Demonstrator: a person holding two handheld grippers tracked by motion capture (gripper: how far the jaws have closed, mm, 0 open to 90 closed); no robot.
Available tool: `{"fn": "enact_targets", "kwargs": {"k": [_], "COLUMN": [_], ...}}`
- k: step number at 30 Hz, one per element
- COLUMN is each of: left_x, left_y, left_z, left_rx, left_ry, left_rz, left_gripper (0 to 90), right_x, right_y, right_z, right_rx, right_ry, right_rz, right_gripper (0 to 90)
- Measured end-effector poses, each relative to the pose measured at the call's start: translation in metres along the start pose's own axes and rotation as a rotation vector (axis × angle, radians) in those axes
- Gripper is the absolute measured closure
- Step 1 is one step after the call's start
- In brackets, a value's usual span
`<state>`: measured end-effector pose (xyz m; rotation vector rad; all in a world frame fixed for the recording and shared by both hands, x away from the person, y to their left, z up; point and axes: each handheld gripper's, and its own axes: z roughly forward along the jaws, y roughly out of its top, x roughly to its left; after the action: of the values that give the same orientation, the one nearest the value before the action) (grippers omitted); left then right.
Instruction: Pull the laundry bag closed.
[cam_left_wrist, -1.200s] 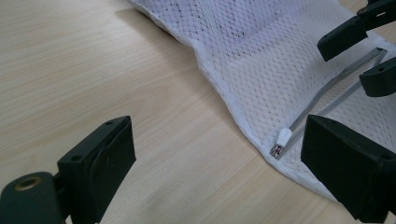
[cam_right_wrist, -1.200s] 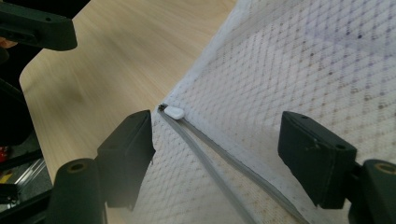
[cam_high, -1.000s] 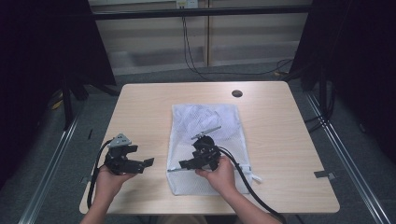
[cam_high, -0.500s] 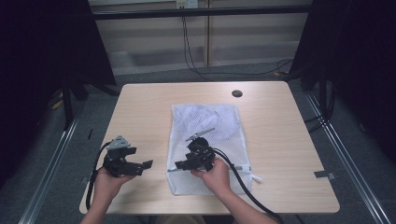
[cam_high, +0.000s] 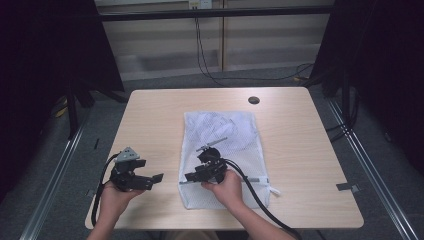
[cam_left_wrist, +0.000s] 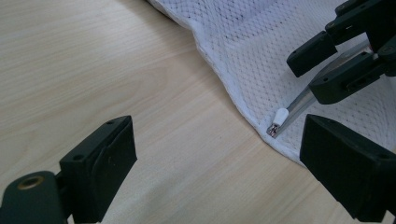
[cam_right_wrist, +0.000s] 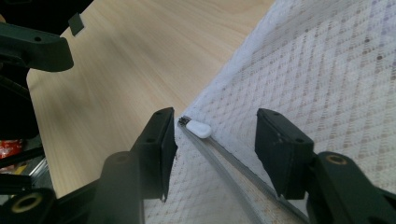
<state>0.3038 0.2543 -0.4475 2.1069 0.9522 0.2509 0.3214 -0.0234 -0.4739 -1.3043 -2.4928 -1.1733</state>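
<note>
A white mesh laundry bag (cam_high: 223, 155) lies flat near the middle of the counter (cam_high: 150, 115), its zipper running along the near edge. The zipper pull (cam_right_wrist: 198, 129), a small white tab, sits at the bag's corner at about 7 o'clock from the bag's centre. The right gripper (cam_high: 192, 177) points at that corner; its jaws have just been closing and now straddle the pull without pressing on it, so nothing is gripped yet. The left gripper (cam_high: 156, 180) hovers over bare wood at 9 o'clock from the bag, jaws wide apart and empty.

The bag looks light, limp and thin, likely to bunch or slide if the zipper is dragged with nothing pinning the fabric. The best hold is probably the tab itself, with the other jaws pinching the seam (cam_left_wrist: 233, 100) just beside it. The tab is small and smooth, so it could slip out.

The counter is pale wood-grain laminate with a cable hole (cam_high: 253, 100) at 1 o'clock. Dark curtains (cam_high: 45, 60) and grey flooring surround it.
</note>
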Motion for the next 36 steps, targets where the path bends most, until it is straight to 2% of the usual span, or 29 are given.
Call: {"fn": "enact_targets", "kwargs": {"k": [10, 11, 18, 29, 32, 36], "left_x": [0.000, 0.000, 0.000, 0.000, 0.000, 0.001], "left_y": [-0.001, -0.001, -0.001, -0.002, -0.001, -0.002], "left_z": [-0.001, 0.000, 0.000, 0.000, 0.000, -0.001], "left_rx": [0.000, 0.002, 0.007, 0.010, 0.018, 0.010], "left_ry": [-0.004, -0.005, -0.002, -0.003, -0.001, -0.002], "left_rz": [-0.003, -0.003, 0.001, -0.003, 0.005, -0.004], "left_gripper": [11.4, 11.4, 11.4, 11.3, 11.3, 11.3], "right_x": [0.000, 0.000, -0.002, 0.000, 0.000, 0.004], "right_y": [-0.001, -0.001, -0.001, 0.000, 0.000, 0.001], "right_z": [0.008, 0.010, 0.015, 0.023, 0.025, 0.029], "right_rx": [0.031, 0.041, 0.050, 0.061, 0.066, 0.086], "right_ry": [0.027, 0.028, 0.053, 0.066, 0.072, 0.082], "right_rz": [0.045, 0.063, 0.080, 0.109, 0.105, 0.103], "right_gripper": [56.2, 57.4, 62.9, 63.7, 64.1, 65.0]}}
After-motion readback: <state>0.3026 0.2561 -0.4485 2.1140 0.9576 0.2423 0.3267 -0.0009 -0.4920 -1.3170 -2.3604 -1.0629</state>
